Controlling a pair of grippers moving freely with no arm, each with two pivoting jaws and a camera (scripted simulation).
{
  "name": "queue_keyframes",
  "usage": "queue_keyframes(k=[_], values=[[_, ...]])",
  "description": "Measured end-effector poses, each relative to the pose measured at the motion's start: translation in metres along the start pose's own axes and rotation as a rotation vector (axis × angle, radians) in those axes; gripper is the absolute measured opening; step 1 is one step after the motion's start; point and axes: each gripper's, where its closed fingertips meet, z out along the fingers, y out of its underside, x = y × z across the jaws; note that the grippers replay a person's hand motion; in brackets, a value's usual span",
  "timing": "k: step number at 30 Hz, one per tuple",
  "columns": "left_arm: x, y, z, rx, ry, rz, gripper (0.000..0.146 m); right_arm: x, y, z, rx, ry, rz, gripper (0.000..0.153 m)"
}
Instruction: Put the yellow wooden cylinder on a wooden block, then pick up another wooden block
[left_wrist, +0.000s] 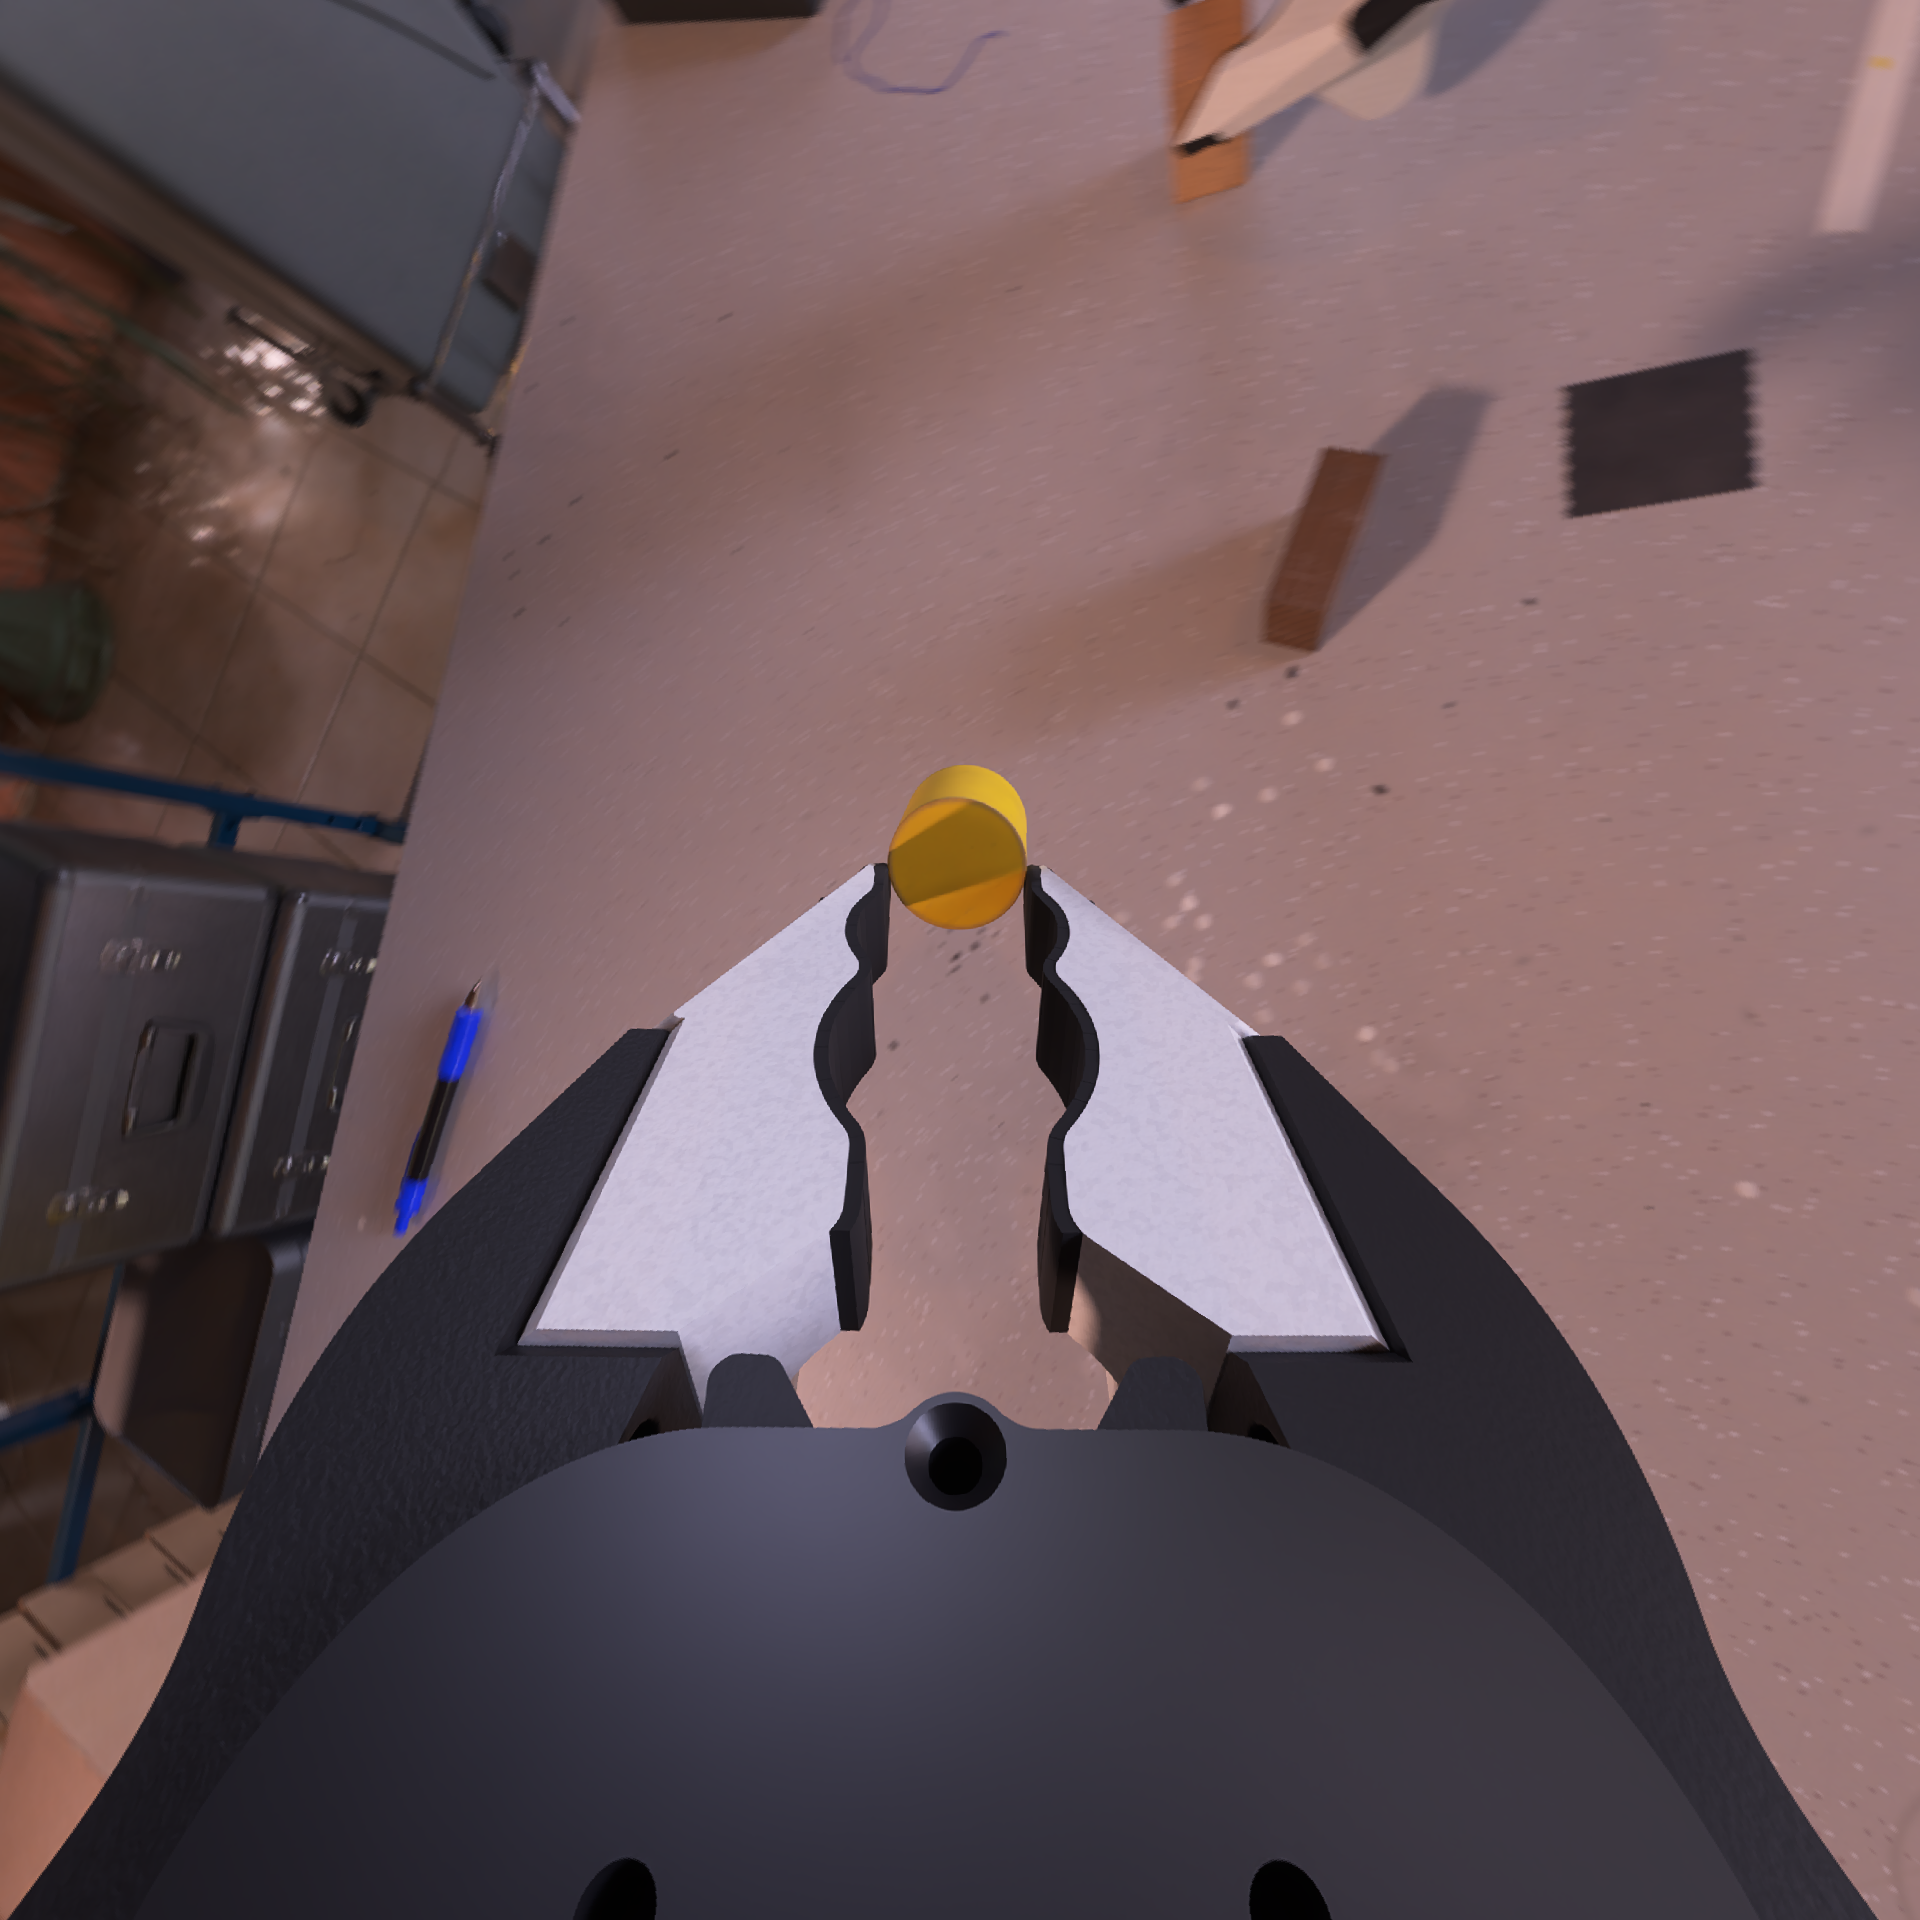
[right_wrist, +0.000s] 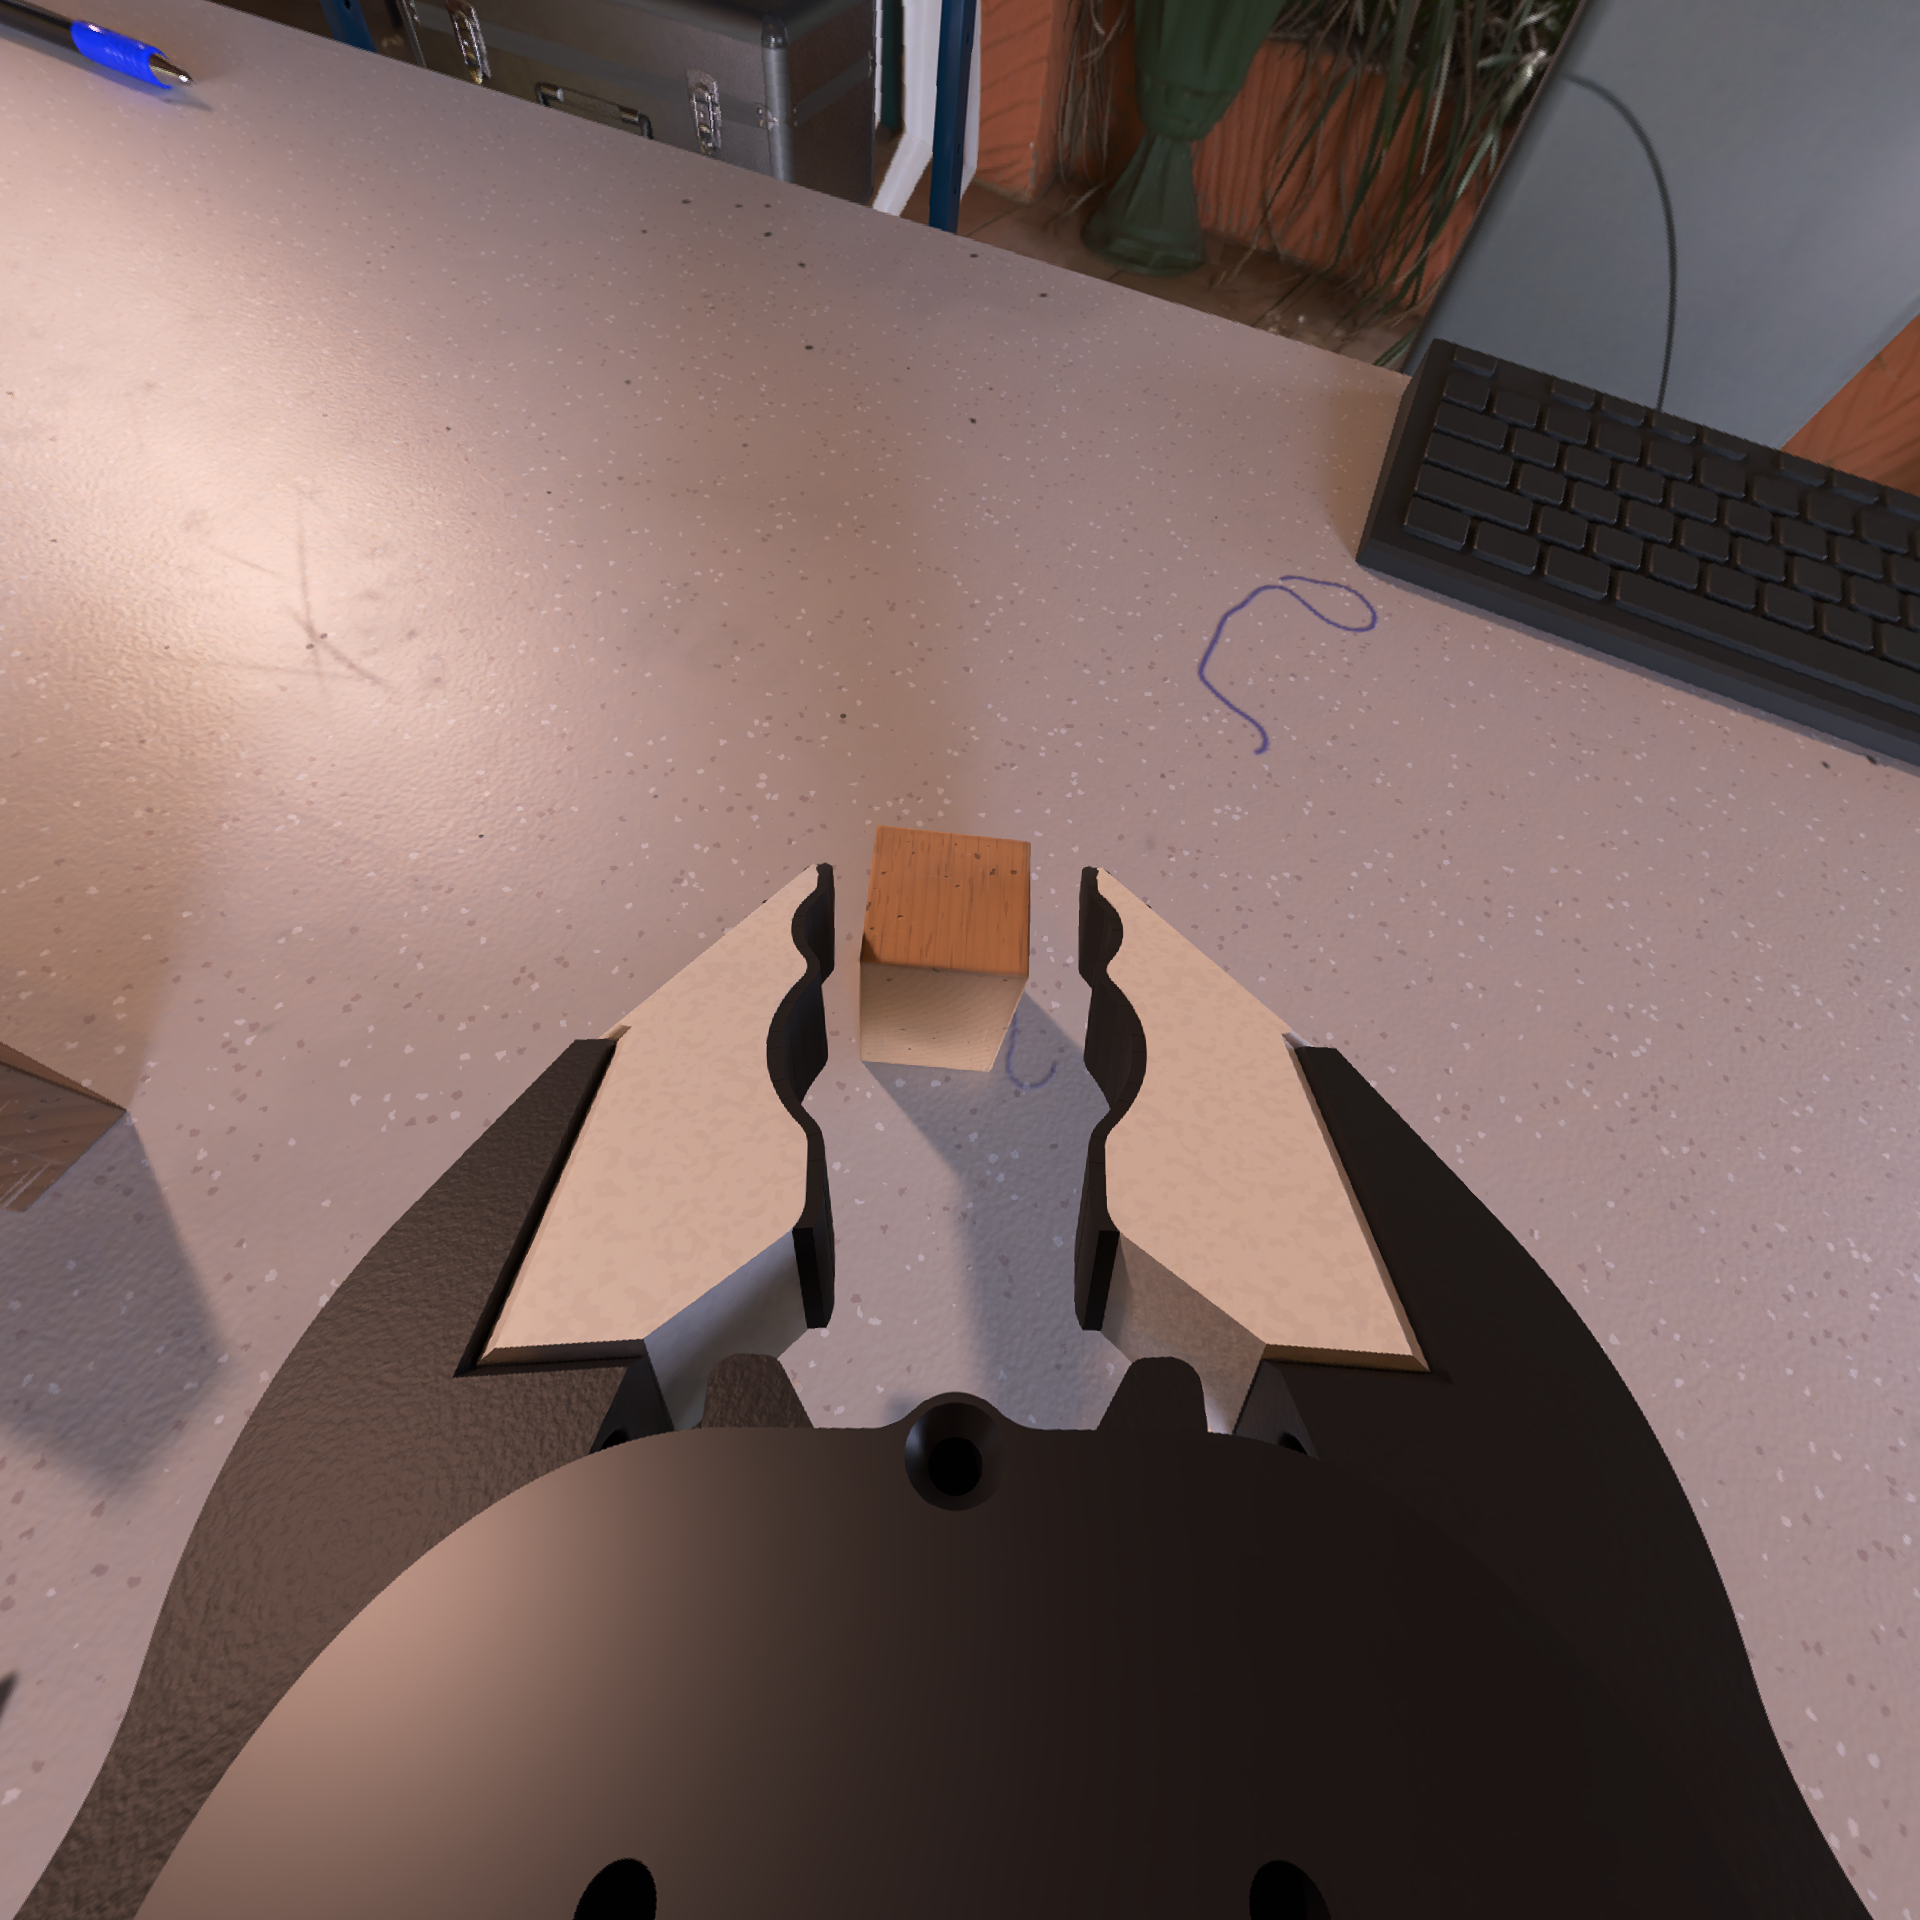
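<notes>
Left wrist view shows one yellow wooden cylinder (left_wrist: 958, 847) pinched between the tips of the left gripper (left_wrist: 957, 883), above the table (left_wrist: 831, 520); its long axis points along the fingers, with a flat end toward the camera. Two wooden blocks are counted: a darker one (left_wrist: 1322, 549) at 1 o'clock and a lighter one (right_wrist: 948, 940) between the spread fingers of the right gripper (right_wrist: 956, 883), not touching them. One blue pen (left_wrist: 442, 1101) lies at 9 o'clock, and one black keyboard (right_wrist: 1662, 540) at 2 o'clock in the right wrist view.

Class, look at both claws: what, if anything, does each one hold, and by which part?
The left claw grips the yellow wooden cylinder by its curved sides, at the fingertips. The right claw holds nothing; it is open around a wooden block.
</notes>
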Motion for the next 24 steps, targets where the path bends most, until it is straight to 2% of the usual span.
queue_keyframes(k=[3, 9, 12, 17, 19, 21, 24], values=[[0.036, -0.023, 0.019, -0.023, 0.084, 0.08, 0.026, 0.001, 0.0, 0.0, 0.002, 0.0, -0.004, 0.047], [0.086, -0.05, 0.083, -0.091, 0.145, 0.206, 0.025, 0.0, -0.001, 0.0, -0.001, 0.007, -0.028, 0.044], [0.109, -0.053, 0.119, -0.136, 0.22, 0.218, 0.025, 0.0, -0.001, 0.0, 0.001, 0.005, -0.029, 0.044], [0.119, -0.047, 0.163, -0.247, 0.193, 0.28, 0.027, 0.0, -0.001, 0.0, 0.001, 0.002, -0.028, 0.044], [0.122, -0.045, 0.174, -0.259, 0.203, 0.255, 0.032, 0.0, -0.001, 0.0, 0.0, 0.002, -0.031, 0.044], [0.123, -0.045, 0.179, -0.25, 0.215, 0.217, 0.046, 0.0, -0.001, 0.0, 0.0, 0.003, -0.036, 0.044], [0.114, -0.046, 0.169, -0.218, 0.195, 0.176, 0.058, 0.0, -0.001, 0.0, 0.0, 0.006, -0.046, 0.044]])
